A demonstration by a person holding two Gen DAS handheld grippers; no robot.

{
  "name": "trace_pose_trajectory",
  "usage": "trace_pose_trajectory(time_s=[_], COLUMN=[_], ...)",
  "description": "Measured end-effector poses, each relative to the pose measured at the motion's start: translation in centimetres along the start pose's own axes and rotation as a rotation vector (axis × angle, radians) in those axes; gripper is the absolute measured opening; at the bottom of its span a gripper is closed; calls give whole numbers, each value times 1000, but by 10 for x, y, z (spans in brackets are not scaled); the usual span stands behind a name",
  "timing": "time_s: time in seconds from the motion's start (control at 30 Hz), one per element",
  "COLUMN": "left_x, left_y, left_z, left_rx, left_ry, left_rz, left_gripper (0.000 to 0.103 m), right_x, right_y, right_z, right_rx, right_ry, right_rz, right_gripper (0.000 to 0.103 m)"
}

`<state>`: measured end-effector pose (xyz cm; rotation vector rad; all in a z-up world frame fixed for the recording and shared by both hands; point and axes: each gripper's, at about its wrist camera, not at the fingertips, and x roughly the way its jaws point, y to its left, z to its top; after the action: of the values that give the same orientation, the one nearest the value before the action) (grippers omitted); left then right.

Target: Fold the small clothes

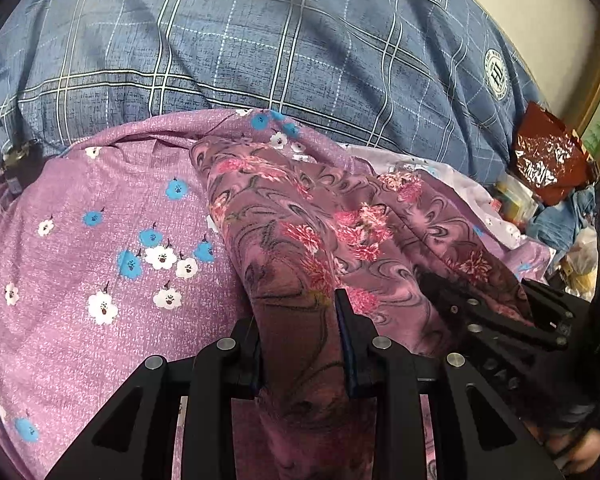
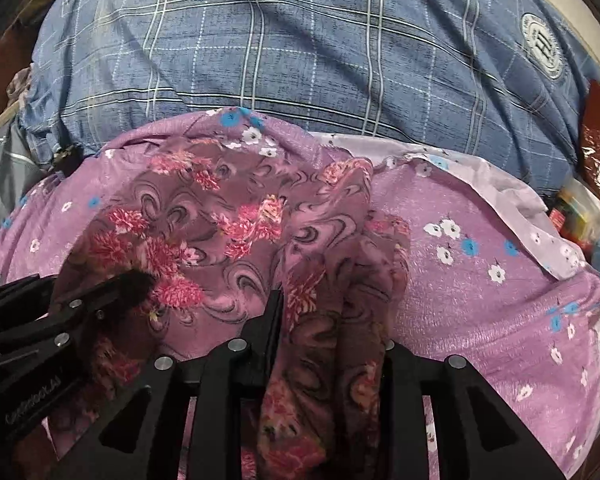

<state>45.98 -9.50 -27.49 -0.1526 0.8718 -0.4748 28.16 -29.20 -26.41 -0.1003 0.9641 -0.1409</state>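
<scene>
2 grippers (image 1: 300,344) (image 2: 332,340) clamp floral garment (image 1: 300,220) (bunched).

A close fisheye view looks down along the left gripper (image 1: 300,344), whose two black fingers (image 1: 350,344) clamp a bunched fold of dusky pink cloth with red flowers and dark swirls (image 1: 300,240). The cloth drapes away to the right, where the right gripper (image 1: 496,320) meets its other end; the cloth hides its tips. Underneath lies a lilac sheet printed with white and blue blossoms (image 1: 100,240), and behind it a blue plaid quilt with round crests (image 1: 260,48). At the right edge sit a crinkled red foil bag (image 1: 548,160) and blurred clutter.
</scene>
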Motion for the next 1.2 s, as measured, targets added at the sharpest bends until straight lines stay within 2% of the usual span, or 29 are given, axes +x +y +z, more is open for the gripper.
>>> trace_pose_trajectory(time_s=[0.07,0.13,0.27,0.33,0.4,0.5,0.53,0.57,0.6,0.63,0.73,0.9,1.03,1.2], left_x=[3,6,14,17,20,21,21,20,18,17,5,-31,-69,-119], left_y=[1,0,2,4,6,6,5,4,4,4,4,6,15,28], left_z=[2,2,3,3,4,5,5,6,5,6,7,13,12,6], left_rx=[-2,4,8,2,-13,-16,-15,-11,-6,0,-1,10,16,29], left_ry=[5,6,20,28,33,22,15,6,-1,-9,-40,-117,-177,-255], left_rz=[-4,5,23,24,15,7,6,3,0,-5,-25,-76,-108,-125], left_gripper=[28,29,33,35,35,34,32,30,29,27,25,25,25,25], right_x=[-2,-5,-9,-6,6,27,33,41,46,47,24,-25,-62,-107], right_y=[-9,-27,-70,-91,-104,-103,-100,-95,-90,-85,-73,-56,-58,-41], right_z=[2,4,3,2,1,4,5,6,5,5,11,19,19,24], right_rx=[19,75,256,366,450,472,467,463,457,443,375,309,309,275], right_ry=[4,-4,-51,-75,-56,-13,10,35,52,53,-27,-175,-286,-425], right_rz=[59,127,232,300,368,387,379,372,377,376,315,254,288,346], right_gripper=[41,47,66,69,69,69,69,62,52,33,20,19,19,19])
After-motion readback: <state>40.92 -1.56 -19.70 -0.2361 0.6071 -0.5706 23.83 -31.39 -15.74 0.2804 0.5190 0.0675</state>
